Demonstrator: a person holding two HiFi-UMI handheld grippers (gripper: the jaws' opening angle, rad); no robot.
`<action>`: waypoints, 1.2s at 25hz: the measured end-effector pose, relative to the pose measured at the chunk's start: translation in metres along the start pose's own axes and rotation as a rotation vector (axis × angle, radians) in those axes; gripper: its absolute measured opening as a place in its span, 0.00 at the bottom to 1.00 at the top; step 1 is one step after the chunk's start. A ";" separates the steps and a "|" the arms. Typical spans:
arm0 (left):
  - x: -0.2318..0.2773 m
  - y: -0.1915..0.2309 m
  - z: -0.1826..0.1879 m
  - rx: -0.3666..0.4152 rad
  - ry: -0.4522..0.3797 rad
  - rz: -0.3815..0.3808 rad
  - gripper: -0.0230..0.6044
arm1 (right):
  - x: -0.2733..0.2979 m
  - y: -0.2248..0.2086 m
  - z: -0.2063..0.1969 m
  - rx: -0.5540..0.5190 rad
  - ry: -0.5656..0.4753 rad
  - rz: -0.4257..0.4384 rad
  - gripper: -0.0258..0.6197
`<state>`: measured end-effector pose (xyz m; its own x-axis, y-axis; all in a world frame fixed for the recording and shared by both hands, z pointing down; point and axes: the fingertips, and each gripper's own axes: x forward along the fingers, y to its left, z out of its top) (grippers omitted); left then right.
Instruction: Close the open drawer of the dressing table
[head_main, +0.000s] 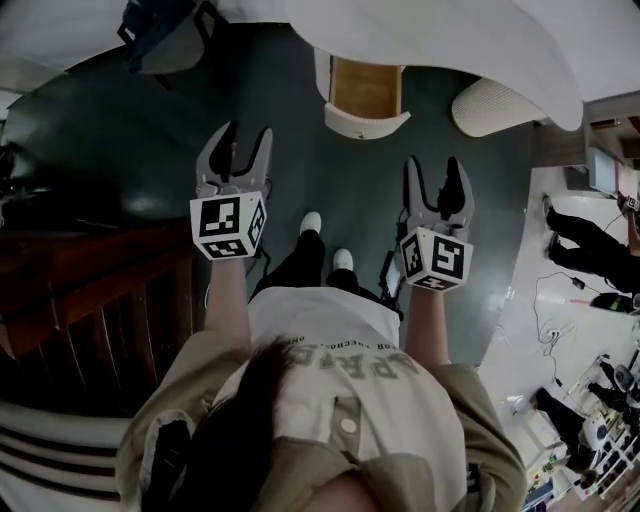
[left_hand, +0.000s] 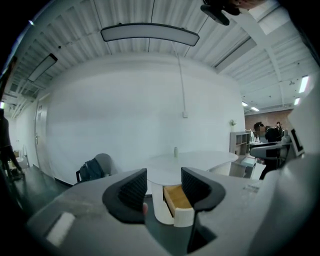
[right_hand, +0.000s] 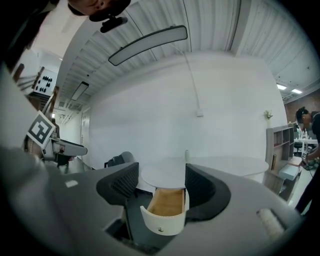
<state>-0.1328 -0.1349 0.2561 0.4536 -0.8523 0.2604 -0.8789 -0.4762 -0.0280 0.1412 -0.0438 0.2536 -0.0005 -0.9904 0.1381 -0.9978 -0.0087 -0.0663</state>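
The white dressing table (head_main: 440, 40) stands ahead, its drawer (head_main: 366, 98) pulled out, with a wooden inside and a curved white front. In the right gripper view the drawer (right_hand: 167, 210) lies straight ahead between the jaws, a small knob on its front. In the left gripper view the drawer (left_hand: 178, 201) sits right of centre. My left gripper (head_main: 236, 152) and right gripper (head_main: 439, 185) are both open and empty, held in the air short of the drawer and apart from it. A small bottle (left_hand: 176, 151) stands on the tabletop.
A chair with a dark backpack (head_main: 165, 35) stands at the far left. A white rounded stool (head_main: 492, 105) sits right of the drawer. Dark wooden furniture (head_main: 90, 300) is close on my left. People and shelves (left_hand: 265, 137) are at the far right.
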 end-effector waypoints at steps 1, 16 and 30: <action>0.007 0.003 -0.001 0.002 0.002 -0.013 0.40 | 0.005 0.002 -0.005 0.001 0.007 -0.008 0.48; 0.090 0.008 -0.027 0.001 0.035 -0.159 0.40 | 0.075 0.003 -0.081 -0.043 0.094 -0.054 0.48; 0.143 -0.026 -0.091 0.029 0.075 -0.190 0.40 | 0.136 -0.037 -0.224 -0.026 0.266 -0.049 0.48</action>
<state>-0.0586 -0.2251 0.3823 0.5977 -0.7284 0.3349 -0.7734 -0.6339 0.0015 0.1628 -0.1469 0.4965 0.0336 -0.9177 0.3958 -0.9984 -0.0487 -0.0281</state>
